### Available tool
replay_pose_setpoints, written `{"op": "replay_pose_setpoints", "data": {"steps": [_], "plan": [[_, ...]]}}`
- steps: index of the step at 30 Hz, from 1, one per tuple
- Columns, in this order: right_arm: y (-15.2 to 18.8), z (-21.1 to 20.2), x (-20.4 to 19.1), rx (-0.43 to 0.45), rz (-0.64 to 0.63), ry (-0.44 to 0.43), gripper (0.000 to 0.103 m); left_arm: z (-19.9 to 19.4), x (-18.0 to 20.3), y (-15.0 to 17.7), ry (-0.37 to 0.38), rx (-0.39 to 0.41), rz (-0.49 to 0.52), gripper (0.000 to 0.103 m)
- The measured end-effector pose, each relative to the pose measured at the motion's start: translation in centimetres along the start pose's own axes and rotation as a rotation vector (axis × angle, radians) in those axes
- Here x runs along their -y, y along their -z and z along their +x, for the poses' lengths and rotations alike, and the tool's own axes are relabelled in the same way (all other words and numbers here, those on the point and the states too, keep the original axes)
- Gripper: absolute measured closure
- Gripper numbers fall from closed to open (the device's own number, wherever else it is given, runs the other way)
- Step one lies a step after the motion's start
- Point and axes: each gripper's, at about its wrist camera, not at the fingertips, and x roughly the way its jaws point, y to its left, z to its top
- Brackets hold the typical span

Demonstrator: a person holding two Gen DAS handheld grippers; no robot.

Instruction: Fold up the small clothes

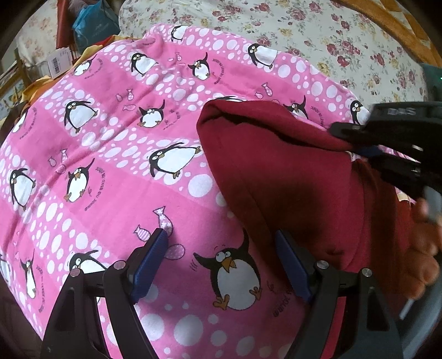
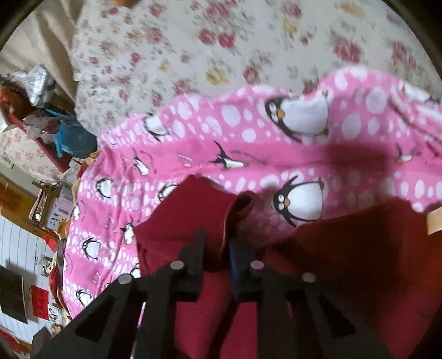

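A dark red garment [image 1: 279, 171] lies partly folded on a pink penguin-print blanket [image 1: 116, 154]. My left gripper [image 1: 222, 262] hovers open over the blanket at the garment's near left edge, with nothing pinched between its blue pads [image 1: 150, 262]. My right gripper [image 1: 386, 143] comes in from the right and is shut on the garment's upper edge. In the right wrist view a raised fold of the red garment [image 2: 193, 215] stands pinched in the right gripper [image 2: 218, 248], with the pink blanket [image 2: 193, 143] beyond it. A hand [image 1: 422, 248] shows at the right edge.
A floral bedsheet [image 1: 331, 41] stretches behind the blanket. A blue bag [image 1: 94, 24] and a labelled box [image 1: 58, 60] sit at the far left, past the bed's edge. More clutter, shelves and a blue bag [image 2: 69, 138] stand to the left in the right wrist view.
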Motion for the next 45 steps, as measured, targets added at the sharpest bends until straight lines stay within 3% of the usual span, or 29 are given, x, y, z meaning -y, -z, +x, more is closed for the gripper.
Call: {"op": "replay_pose_setpoints", "data": {"steps": [9,21,35,40,45], "plan": [[2.3,-5.9,-1.5,0.046,-0.083,-0.039,0.091,-1.0,-0.3,0.4,-0.004,0.015,-0.019,0.041],[5.7,-9.5,-1.5,0.053,-0.177,0.131,0.092,-3.0,-0.7,1.2,-0.009,0.062,-0.036,0.043],[7.8,-13.3,-2.0,0.081,-0.229,0.152,0.092,-3.3,-1.2,1.8,-0.017,0.056,-0.056,0.043],[8.6,-17.2,-0.5,0.106,-0.254,0.155,0.091,-4.3,-1.9,1.8,0.003,0.068,-0.079,0.043],[9.6,-21.8,3.7,0.120,-0.272,0.236,0.091,-6.1,-2.4,1.9,0.030,0.106,-0.084,0.043]]}}
